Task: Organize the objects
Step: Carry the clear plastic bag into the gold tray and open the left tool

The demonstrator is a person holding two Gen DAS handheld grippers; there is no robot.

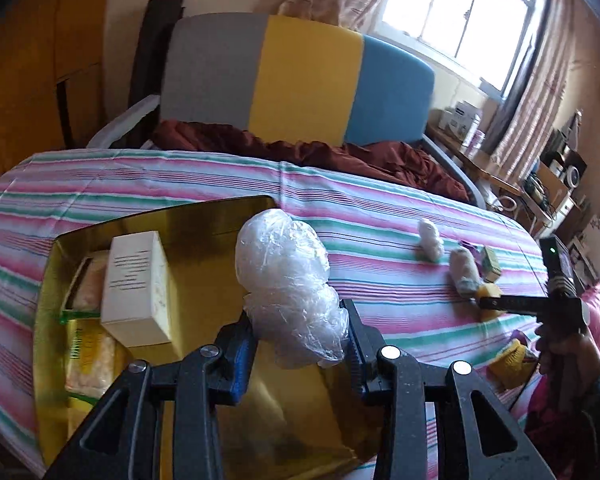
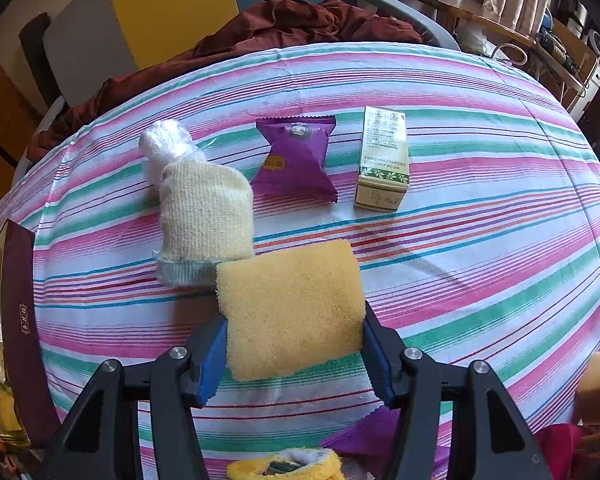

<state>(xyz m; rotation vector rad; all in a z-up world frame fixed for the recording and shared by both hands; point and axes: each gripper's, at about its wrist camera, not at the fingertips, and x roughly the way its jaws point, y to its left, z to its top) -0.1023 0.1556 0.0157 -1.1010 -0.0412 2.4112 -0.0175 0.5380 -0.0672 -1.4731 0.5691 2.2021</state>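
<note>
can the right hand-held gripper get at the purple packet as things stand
Probably not yet. The right hand-held gripper is already shut on the yellow sponge, so its jaws are full. The purple packet itself lies uncovered on the striped cloth beyond it.

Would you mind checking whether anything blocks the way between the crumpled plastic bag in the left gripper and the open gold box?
Nothing visible does. The crumpled clear plastic bag, held in the left gripper, hangs above the open gold box. The white carton inside sits to one side, leaving bare gold floor below the bag.
</note>
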